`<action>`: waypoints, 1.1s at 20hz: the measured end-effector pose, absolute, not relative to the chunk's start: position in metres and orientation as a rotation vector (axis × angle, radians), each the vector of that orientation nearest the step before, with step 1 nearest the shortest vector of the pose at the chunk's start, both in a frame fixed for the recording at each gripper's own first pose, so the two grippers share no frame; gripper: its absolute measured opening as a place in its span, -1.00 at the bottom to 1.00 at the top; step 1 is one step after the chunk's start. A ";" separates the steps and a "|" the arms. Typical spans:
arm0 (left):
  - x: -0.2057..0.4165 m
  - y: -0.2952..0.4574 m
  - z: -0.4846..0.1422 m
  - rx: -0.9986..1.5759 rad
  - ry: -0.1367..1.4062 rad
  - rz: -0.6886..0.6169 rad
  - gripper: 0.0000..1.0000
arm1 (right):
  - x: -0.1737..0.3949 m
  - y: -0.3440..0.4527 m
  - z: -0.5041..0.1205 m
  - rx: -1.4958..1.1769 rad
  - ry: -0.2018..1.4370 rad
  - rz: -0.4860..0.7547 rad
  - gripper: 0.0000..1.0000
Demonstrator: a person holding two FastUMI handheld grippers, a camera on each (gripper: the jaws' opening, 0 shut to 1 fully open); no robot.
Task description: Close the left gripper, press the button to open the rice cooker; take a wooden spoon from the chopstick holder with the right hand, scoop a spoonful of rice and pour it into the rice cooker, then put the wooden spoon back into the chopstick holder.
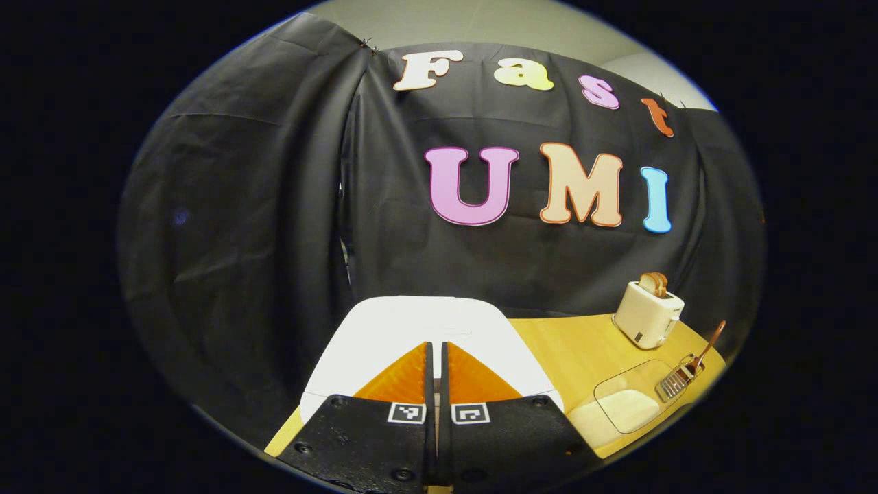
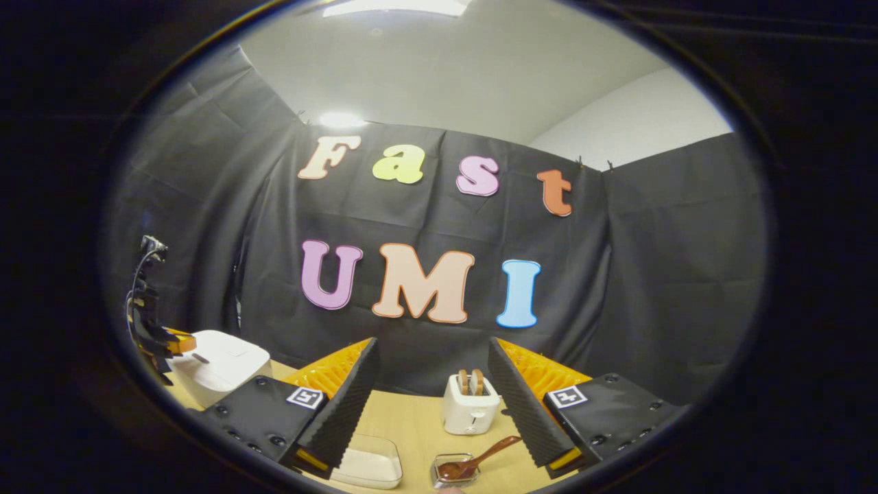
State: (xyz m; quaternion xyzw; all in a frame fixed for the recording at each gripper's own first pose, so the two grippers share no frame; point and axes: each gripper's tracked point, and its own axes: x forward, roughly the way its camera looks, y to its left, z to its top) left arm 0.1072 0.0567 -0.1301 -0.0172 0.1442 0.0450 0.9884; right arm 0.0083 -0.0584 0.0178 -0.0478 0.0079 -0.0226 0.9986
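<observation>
Left gripper (image 1: 436, 357) fingers together, over white rice cooker (image 1: 418, 329), lid still down; press straight down on button, no sliding

Right gripper (image 2: 432, 384) fingers apart, empty

Wooden spoon (image 2: 477, 461) in chopstick holder (image 2: 453, 472) at 6 o'clock; clear box (image 2: 370, 466) of rice at 7

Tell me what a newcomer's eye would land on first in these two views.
Probably the white rice cooker, lid down, right ahead of the shut left tool. Next, the open right tool framing the toaster at the back of the wooden table, with the wooden spoon in its holder nearer.
</observation>
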 end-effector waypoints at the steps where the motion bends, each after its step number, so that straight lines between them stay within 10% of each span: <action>1: 0.107 0.057 -0.134 -0.037 0.300 0.088 -1.00 | 0.009 -0.059 0.018 -0.094 0.016 -0.048 1.00; 22: 0.107 0.057 -0.165 -0.008 0.398 0.118 -1.00 | 0.010 -0.076 0.009 -0.081 0.034 -0.072 0.99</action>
